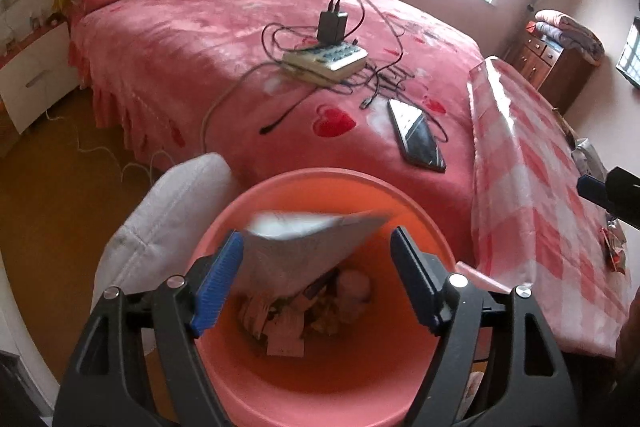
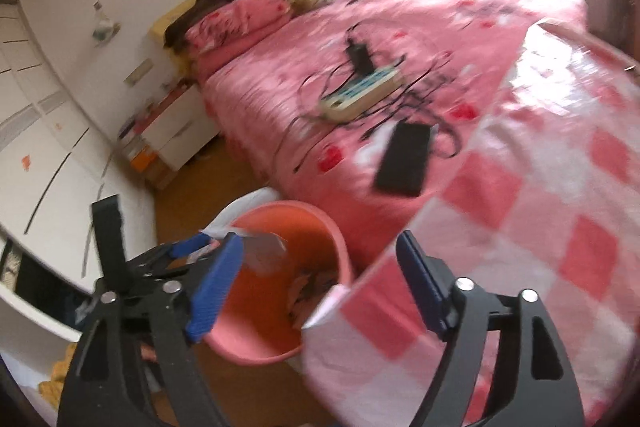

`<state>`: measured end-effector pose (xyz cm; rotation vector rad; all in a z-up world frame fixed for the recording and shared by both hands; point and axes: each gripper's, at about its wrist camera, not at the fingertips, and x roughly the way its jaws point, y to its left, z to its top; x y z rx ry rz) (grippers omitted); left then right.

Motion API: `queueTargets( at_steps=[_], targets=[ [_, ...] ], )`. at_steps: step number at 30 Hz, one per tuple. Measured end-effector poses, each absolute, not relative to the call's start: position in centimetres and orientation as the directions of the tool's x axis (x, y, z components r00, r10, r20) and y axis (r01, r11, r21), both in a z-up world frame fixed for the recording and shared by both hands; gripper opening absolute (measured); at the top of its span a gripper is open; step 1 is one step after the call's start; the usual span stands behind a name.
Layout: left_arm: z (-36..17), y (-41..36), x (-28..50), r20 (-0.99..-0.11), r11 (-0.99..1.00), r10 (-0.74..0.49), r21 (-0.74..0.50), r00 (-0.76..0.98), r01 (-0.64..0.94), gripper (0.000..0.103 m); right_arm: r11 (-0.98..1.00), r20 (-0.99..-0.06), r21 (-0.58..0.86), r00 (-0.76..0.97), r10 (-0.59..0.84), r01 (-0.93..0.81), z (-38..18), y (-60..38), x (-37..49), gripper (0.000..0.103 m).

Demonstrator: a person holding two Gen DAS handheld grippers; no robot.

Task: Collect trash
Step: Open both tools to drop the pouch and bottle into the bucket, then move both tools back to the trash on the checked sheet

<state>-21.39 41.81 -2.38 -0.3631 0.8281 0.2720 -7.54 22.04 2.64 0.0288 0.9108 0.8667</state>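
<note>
Left wrist view: the pink bin [image 1: 320,367] stands on the brown floor [image 1: 60,207], hard against the foot of the bed [image 1: 200,39]. A white cushion [image 1: 168,223] presses on its left rim, and a table with a pink checked cloth [image 1: 540,187] crowds it on the right. The open room is on the left, over the bare floor. On the bed lie a power strip [image 1: 326,61] with tangled cables and a phone [image 1: 418,135], well apart from the bin.

A silvery wrapper [image 1: 304,251] hangs blurred over the bin's mouth, above crumpled paper scraps [image 1: 288,315] at the bottom. The left gripper [image 1: 316,279] hovers over the bin with its jaws spread wide. The wrapper lies between them, its left edge just at the left pad; whether that pad touches it I cannot tell, and the right pad is clear of it. The tip of the right gripper [image 1: 600,191] shows at the right edge.

Right wrist view, blurred: the bin [image 2: 320,227] sits lower left, tucked against the table corner [image 2: 332,307], with floor [image 2: 192,187] and white cupboards [image 2: 52,147] to its left. The wrapper [image 2: 264,251] hangs at the bin's near rim beside the left gripper [image 2: 192,247]. The right gripper [image 2: 320,287] is spread wide and empty, over the bin's edge and the cloth corner.
</note>
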Motion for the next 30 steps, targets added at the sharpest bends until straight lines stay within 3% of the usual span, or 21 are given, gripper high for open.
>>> queueTargets(
  at_steps=[8,30],
  targets=[
    [-0.7,40.1,-21.0,-0.732,0.925,0.106,-0.176,0.673,-0.338,0.078,0.748,-0.612,0.304,0.48,0.628,-0.59,4.0,16.9,-7.5,0.091],
    [2.4,30.2,-17.9,-0.693,0.973,-0.058,-0.202,0.718,-0.116,0.082,0.824,-0.525,0.275,0.641,0.56,-0.495,4.6,8.9,-8.7,0.093]
  ],
)
